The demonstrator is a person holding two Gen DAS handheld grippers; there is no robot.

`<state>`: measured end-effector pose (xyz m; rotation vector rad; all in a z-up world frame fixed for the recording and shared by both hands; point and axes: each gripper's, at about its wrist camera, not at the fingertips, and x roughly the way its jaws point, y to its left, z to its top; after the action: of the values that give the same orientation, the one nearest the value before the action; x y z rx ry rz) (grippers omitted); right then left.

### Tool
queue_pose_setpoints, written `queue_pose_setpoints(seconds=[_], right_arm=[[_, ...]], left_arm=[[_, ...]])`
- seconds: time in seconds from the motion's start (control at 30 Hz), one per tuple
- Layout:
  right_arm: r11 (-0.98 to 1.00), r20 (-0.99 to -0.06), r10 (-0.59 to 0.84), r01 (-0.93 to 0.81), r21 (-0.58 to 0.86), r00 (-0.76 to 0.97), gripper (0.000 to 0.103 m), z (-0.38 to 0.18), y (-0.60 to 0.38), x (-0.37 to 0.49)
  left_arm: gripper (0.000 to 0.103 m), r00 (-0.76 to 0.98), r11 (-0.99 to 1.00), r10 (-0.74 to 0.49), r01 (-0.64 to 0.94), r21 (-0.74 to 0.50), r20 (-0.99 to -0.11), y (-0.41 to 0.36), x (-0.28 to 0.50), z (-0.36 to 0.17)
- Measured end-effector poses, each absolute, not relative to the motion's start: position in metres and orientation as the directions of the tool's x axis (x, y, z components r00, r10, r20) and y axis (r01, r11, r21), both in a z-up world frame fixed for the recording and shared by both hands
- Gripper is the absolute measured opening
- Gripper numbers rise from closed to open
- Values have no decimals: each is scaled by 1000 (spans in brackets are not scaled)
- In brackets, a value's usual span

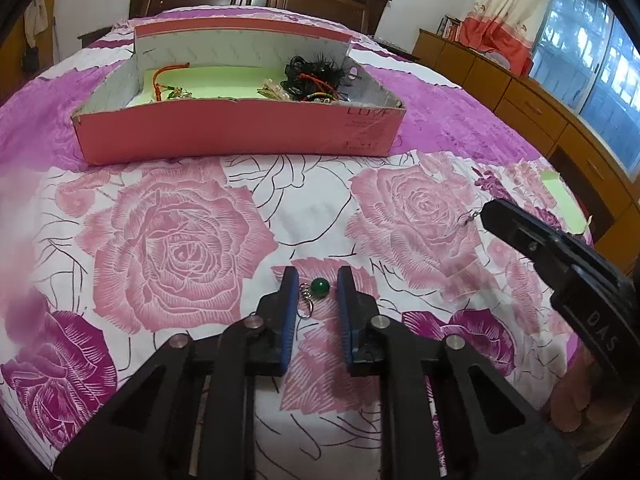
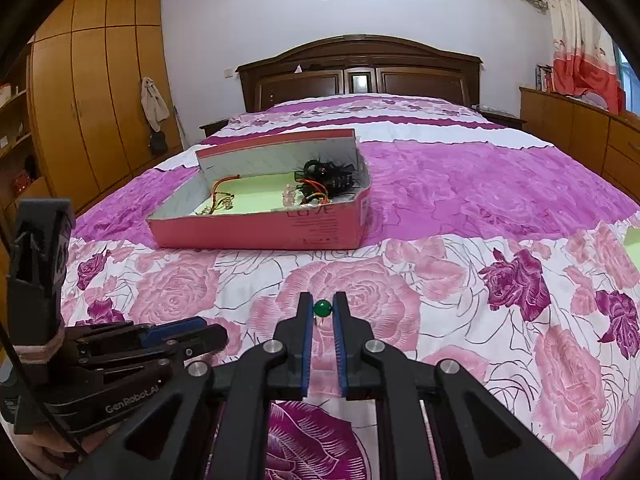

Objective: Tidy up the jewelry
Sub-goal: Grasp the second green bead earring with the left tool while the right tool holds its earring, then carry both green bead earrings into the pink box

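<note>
The left gripper (image 1: pixel 318 284) hangs low over the bed (image 1: pixel 168 240), its jaws apart with blue pads either side of a green bead earring (image 1: pixel 320 286); the bead sits between the fingertips, nearer the right pad, with its silver ring and hook by the left pad; whether either pad touches it I cannot tell. In the right wrist view the right gripper (image 2: pixel 322 308) has a second green bead (image 2: pixel 322 309) between its narrowly spaced jaws, both pads close against it; they look clamped on it. A wire hook (image 1: pixel 472 216) juts from the right gripper's tip at 3 o'clock in the left wrist view. The pink box (image 1: pixel 240 132) lies on the bedspread at 12 o'clock, well apart from both grippers; inside, a tangle of black and red cords (image 1: pixel 316 76) fills its right end and an orange cord bracelet (image 1: pixel 168 78) lies at its left end on a pale green liner (image 1: pixel 224 80).
</note>
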<state>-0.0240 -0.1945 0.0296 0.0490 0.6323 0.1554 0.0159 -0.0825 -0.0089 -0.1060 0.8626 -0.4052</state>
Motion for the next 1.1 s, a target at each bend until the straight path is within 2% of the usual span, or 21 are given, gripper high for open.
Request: queue_pose_setpoints(seconds=[0.33,1.1], right_arm=[[987,-583,159,-124,101,797,11,28,-199,-26],[987,-549,162,-132,94,820,11,44,-197,-27]], left_arm=[[7,593,925,-371,302,-229,-715,-85,16,-11],[7,720,950,-311,256,-180,-620,-61,15,29]])
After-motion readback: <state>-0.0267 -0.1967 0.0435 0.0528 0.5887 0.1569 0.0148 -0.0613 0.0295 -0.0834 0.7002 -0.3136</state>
